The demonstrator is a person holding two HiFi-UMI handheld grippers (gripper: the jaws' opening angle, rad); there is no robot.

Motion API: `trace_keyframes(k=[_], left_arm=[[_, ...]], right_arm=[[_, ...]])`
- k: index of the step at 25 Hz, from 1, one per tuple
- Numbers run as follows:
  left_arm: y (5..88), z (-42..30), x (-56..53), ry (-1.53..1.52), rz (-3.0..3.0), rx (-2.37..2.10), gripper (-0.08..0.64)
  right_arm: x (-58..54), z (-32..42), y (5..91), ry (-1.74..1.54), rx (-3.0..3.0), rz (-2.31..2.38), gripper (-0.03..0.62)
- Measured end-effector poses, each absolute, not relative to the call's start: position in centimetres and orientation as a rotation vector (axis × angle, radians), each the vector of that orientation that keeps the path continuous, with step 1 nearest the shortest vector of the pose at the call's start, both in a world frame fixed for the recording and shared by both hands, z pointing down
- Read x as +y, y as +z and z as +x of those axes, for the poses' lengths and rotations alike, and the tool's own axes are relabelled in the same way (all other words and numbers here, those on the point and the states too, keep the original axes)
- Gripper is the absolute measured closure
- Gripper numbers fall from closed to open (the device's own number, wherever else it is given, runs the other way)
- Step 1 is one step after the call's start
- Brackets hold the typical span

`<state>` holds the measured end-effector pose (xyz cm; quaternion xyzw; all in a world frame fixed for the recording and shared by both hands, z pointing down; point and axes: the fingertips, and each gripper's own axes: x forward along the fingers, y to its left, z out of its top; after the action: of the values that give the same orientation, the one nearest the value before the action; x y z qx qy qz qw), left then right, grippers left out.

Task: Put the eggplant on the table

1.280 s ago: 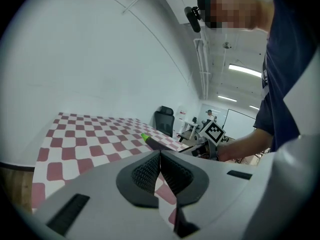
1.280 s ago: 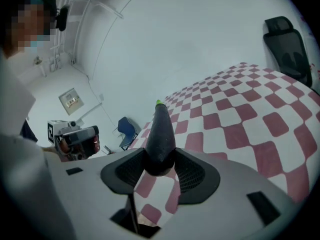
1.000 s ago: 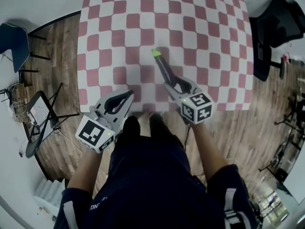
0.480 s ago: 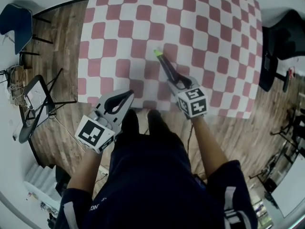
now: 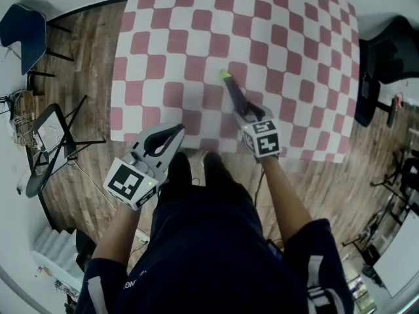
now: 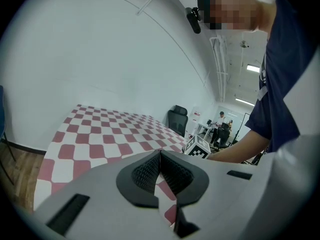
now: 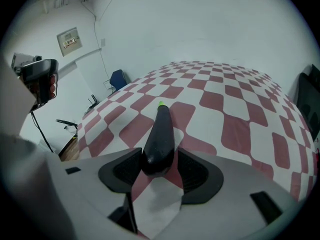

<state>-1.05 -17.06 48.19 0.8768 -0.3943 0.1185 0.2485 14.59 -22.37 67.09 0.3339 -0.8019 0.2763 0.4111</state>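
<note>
Head view: right hand-held gripper (image 5: 241, 105) now lower, jaws opening round eggplant (image 5: 232, 90).

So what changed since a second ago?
The right gripper came down with the eggplant onto the checked table. Its jaws are opening, and the eggplant now seems to lie loose between them, with a gap at one pad. The left gripper stayed where it was, shut and empty.

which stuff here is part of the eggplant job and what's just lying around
Job: eggplant; right claw, opening around the eggplant; checked table.
Just around: left claw, shut and empty; blue chair; black chair; folding stand.
</note>
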Motion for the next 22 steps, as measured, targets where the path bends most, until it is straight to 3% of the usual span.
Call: trace_keyframes(k=[4, 22], left_arm=[[47.7, -1.4, -16.9, 0.318, 2.412, -1.052, 0.534], [43.0, -3.7, -15.2, 0.254, 2.548, -1.003, 0.534]], right_arm=[[-22.1, 14.8, 66.6, 0.709, -2.016, 0.868, 0.339], [-20.0, 13.3, 55.8, 0.675, -2.174, 1.052, 0.341]])
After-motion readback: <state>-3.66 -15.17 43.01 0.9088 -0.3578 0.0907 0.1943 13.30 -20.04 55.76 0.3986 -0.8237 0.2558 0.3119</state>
